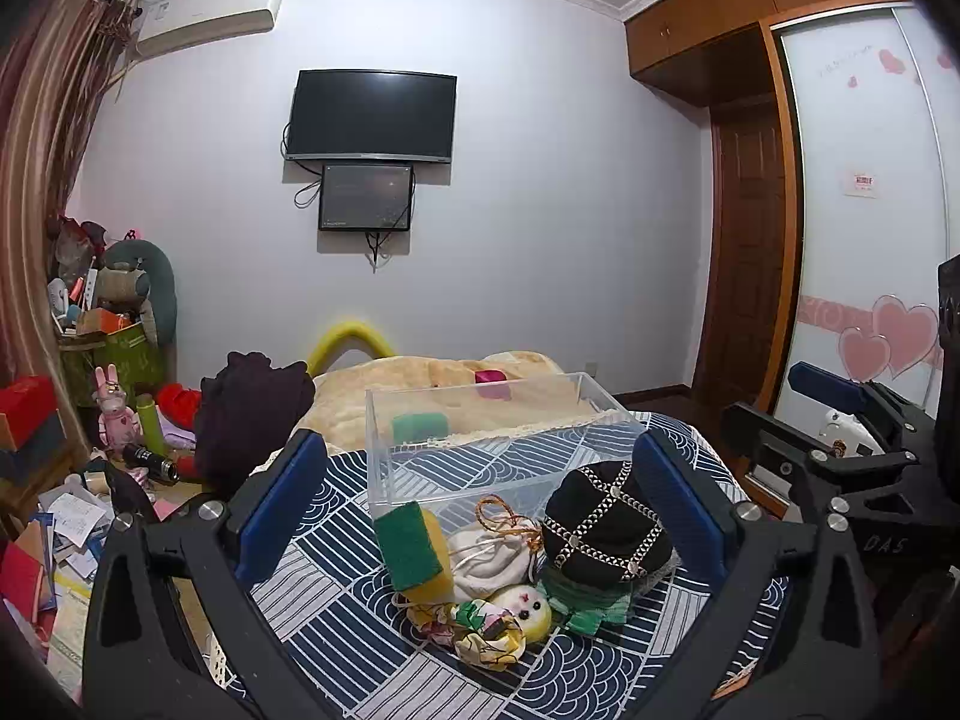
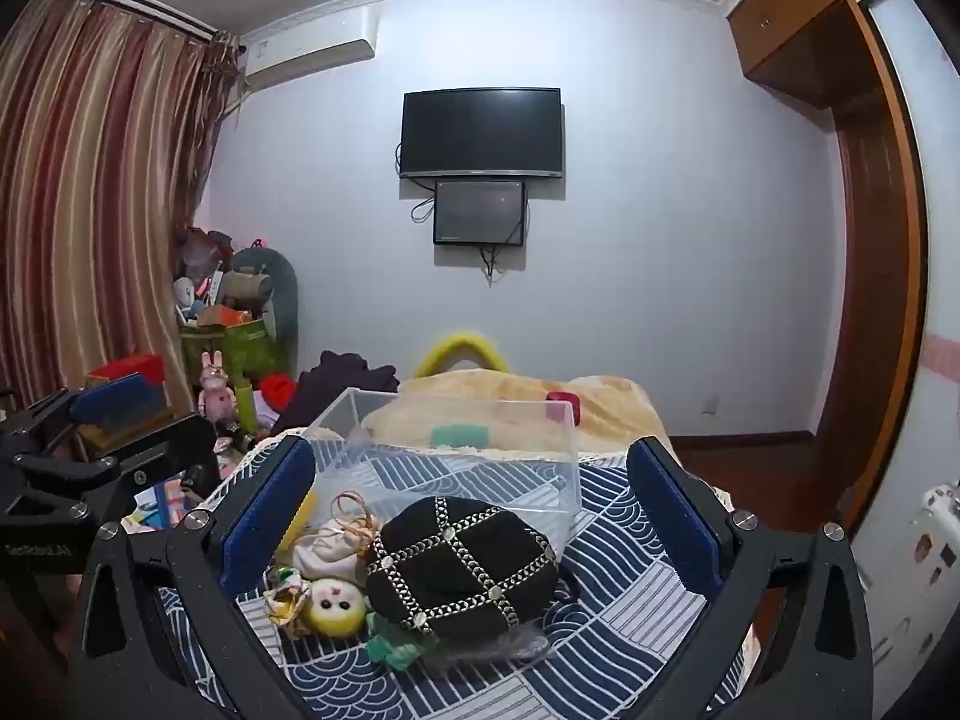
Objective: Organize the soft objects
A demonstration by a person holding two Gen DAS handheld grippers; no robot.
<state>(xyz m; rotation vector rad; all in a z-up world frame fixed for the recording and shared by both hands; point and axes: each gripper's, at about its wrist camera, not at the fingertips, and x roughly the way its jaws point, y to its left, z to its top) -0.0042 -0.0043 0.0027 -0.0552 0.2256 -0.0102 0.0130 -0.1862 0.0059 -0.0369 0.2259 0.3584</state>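
While both tools hover short of the pile, take in the layout, biggest first: the bed with its blue-and-white wave cover carries everything. On it, beyond the heap, stands the clear plastic box, apparently with nothing in it, and that looks like your destination.

Your left gripper has its blue pads spread wide and nothing between them. Your right gripper is the same, fingers apart and empty, with the black studded hat sitting dead centre in its view.

That hat is the bulkiest piece. It should be light and it will squash, so pinch the crown across its width, not the metal trim, which may slide on the pads. Under its near edge lies a green cloth, limp stuff, so bunch a fold.

Left of the hat, the white drawstring pouch will sag; take the gathered neck by the gold cord. Touching it is the green-and-yellow sponge leaning against the box wall: springy and forgiving, so grip the flat faces. Nearest you, the little yellow-faced doll is floppy, and the head is the firmest hold.
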